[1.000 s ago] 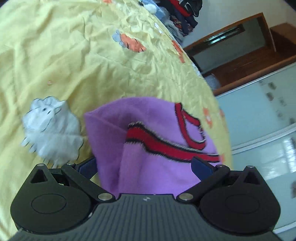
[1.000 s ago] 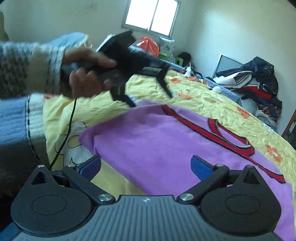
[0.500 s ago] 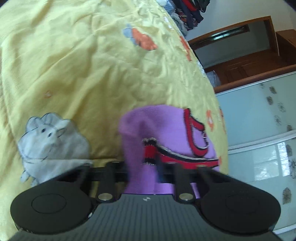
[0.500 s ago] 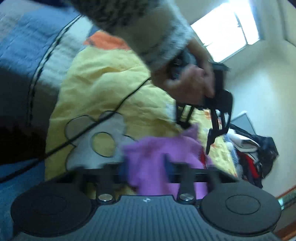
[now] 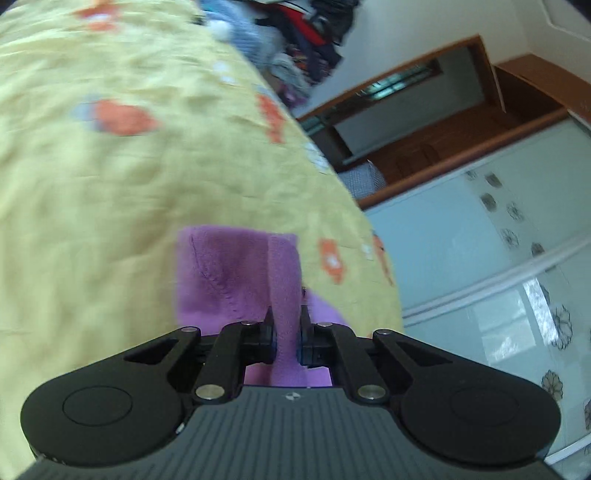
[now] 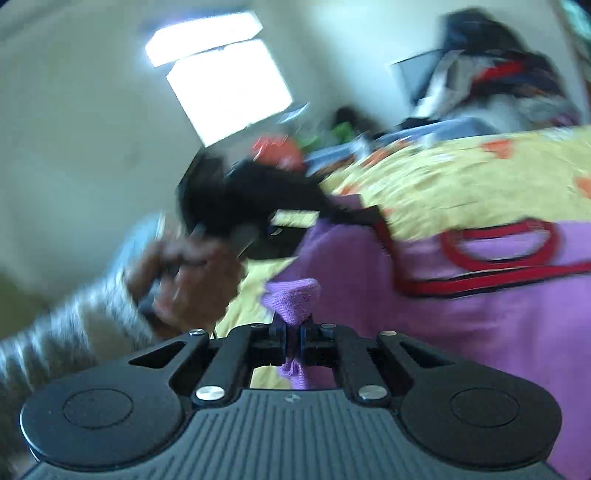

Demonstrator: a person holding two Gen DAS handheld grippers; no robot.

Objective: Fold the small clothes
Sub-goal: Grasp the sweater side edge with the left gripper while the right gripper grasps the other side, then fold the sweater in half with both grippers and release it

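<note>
A purple garment [image 5: 221,273] with red trim lies on a yellow bedsheet [image 5: 110,184]. My left gripper [image 5: 287,317] pinches a raised fold of it; its jaws are still closing, with the cloth pressed between the pads. In the right wrist view, the purple garment [image 6: 461,325] spreads to the right, its red trim showing. My right gripper [image 6: 293,328] is shut on a bunched corner of it. The left gripper [image 6: 351,218], blurred and held by a person's hand [image 6: 192,280], grips the garment's far edge.
The yellow bedsheet [image 6: 461,184] has orange prints. A pile of clothes [image 5: 306,29] sits at the bed's far end, also seen as the clothes pile [image 6: 498,81]. Glass wardrobe doors [image 5: 498,258] and a wooden door frame [image 5: 443,122] stand right of the bed. A bright window [image 6: 225,81] is behind.
Both grippers went from wide open to shut on the purple garment and lifted its edge off the sheet. The right view has rolled and swung, and both views are blurred by motion.
</note>
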